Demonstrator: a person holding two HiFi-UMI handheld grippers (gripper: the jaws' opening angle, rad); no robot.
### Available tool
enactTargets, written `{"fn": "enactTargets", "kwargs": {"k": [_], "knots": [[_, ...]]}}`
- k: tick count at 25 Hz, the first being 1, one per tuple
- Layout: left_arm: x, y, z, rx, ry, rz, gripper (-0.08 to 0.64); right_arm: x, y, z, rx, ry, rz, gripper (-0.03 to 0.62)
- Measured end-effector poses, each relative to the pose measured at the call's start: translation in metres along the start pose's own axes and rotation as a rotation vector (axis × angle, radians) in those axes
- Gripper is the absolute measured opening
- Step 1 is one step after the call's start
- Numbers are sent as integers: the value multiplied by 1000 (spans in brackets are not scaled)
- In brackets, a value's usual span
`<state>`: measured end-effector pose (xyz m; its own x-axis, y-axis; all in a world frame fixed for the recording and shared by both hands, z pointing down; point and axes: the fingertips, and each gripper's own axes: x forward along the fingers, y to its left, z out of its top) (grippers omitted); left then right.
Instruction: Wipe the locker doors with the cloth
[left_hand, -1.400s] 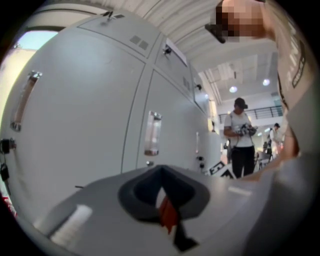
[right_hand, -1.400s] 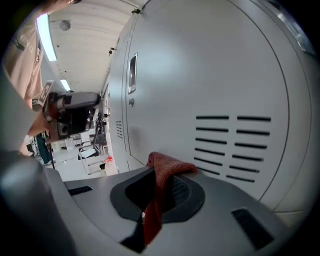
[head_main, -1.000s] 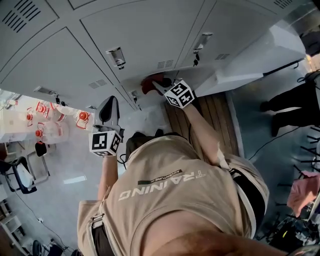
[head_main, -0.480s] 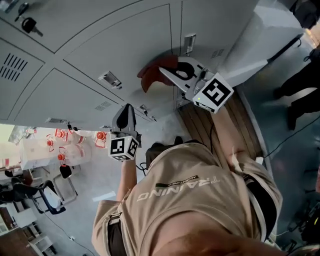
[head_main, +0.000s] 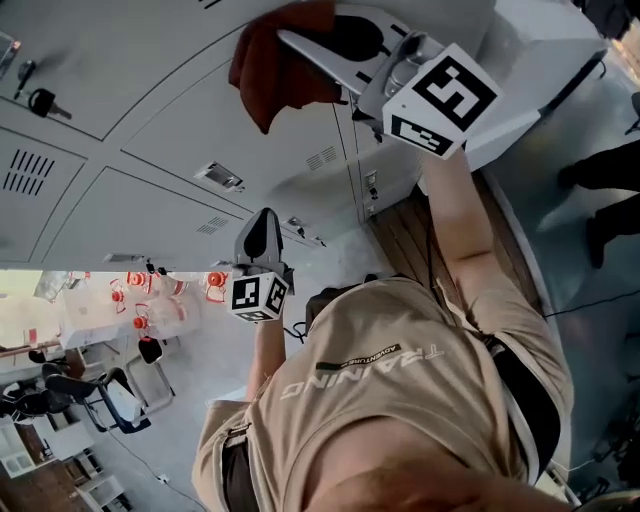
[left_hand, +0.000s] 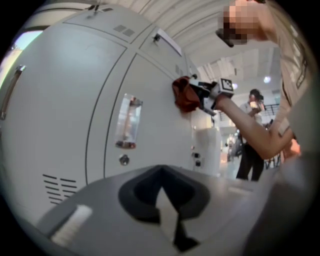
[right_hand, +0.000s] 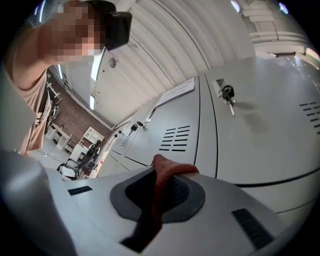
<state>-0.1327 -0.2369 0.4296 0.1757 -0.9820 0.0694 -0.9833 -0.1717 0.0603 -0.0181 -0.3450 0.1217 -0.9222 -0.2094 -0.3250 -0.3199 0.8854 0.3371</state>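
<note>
1. Plainly, the right gripper (head_main: 300, 45) stood clamped on the rust-red crumpled cloth (head_main: 275, 75). In the right gripper view a fold was pinched between the jaws and ran back along their length.
2. Most of the cloth bunched out past the jaw tips toward the pale grey metal locker doors (head_main: 190, 110). The wiping face therefore lay straight ahead of the claw, between it and the door.
3. From the left gripper view the cloth seemed to rest against an upper locker door, just beside the vertical seam (head_main: 353, 150) between two doors. Real contact was hard to confirm at that size.
4. The left gripper (head_main: 262, 225) had its jaws together on nothing. It pointed at the lower locker doors, apart from them and well below the cloth.
5. Judging from this, the right arm was much the nearer to the work. The coming stroke would depend on keeping the cloth between the jaw tips and the door, and on sliding across the door face rather than pressing in, or the bare tips might scrape the paint.
</note>
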Motion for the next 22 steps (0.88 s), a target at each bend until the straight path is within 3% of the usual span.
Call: {"fn": "enactTargets", "kwargs": {"k": [5,9,14,22], "knots": [[0,10,-6,-14,16,26,5,9,-1,-13,30,53,13,28],[9,6,-7,-22,20,16,5,-1,5,-40,134,90,32,28],[17,0,-18,-34,62,-10,5,-23,20,-94,267,128,32,28],[30,-10,-22,-23,95,-23,5,-54,56,-189,430,276,63,28]]}}
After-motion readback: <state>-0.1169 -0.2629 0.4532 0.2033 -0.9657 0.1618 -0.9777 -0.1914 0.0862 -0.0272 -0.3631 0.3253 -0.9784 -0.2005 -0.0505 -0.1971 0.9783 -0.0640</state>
